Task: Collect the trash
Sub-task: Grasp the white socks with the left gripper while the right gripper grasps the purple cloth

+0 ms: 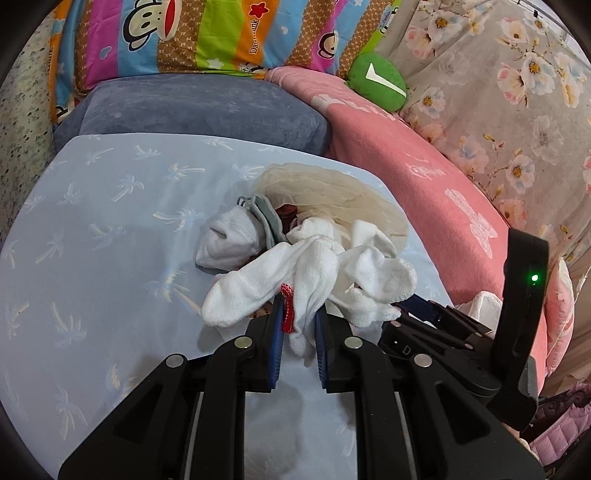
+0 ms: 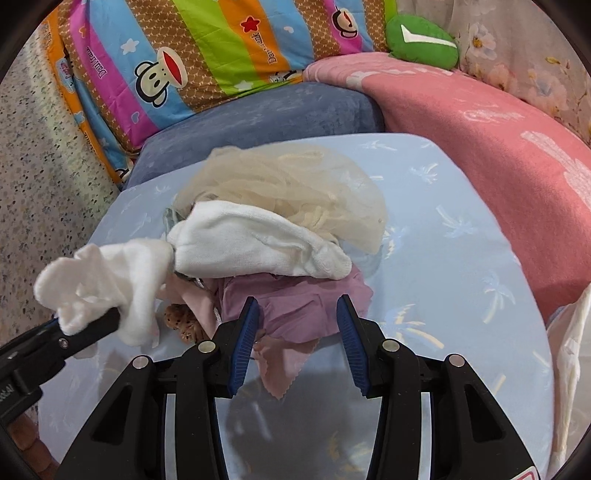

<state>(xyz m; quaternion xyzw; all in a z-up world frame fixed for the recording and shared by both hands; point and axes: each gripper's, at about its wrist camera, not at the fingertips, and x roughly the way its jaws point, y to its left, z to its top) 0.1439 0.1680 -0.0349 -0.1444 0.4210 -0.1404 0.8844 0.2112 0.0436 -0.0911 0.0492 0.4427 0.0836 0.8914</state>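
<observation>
A heap of cloth lies on a light blue sheet (image 1: pixel 92 221). In the left wrist view my left gripper (image 1: pixel 298 314) is shut on a white knitted sock (image 1: pixel 280 280) at the heap's near edge; a small red tag (image 1: pixel 287 310) hangs by the left pad. A cream mesh fabric (image 1: pixel 332 195) lies behind, with a white and grey cloth (image 1: pixel 229 240) to the left. In the right wrist view my right gripper (image 2: pixel 297 312) is open over a mauve cloth (image 2: pixel 295 306). The left gripper's fingers (image 2: pixel 92 328) hold the white sock (image 2: pixel 107 280) there at the left.
A blue-grey cushion (image 1: pixel 199 107), a striped cartoon pillow (image 1: pixel 184 33), a pink blanket (image 1: pixel 424 166), a green plush (image 1: pixel 376 79) and a floral cover (image 1: pixel 517 92) ring the sheet. A brown spotted item (image 2: pixel 181 321) and a white folded cloth (image 2: pixel 255 240) sit in the heap.
</observation>
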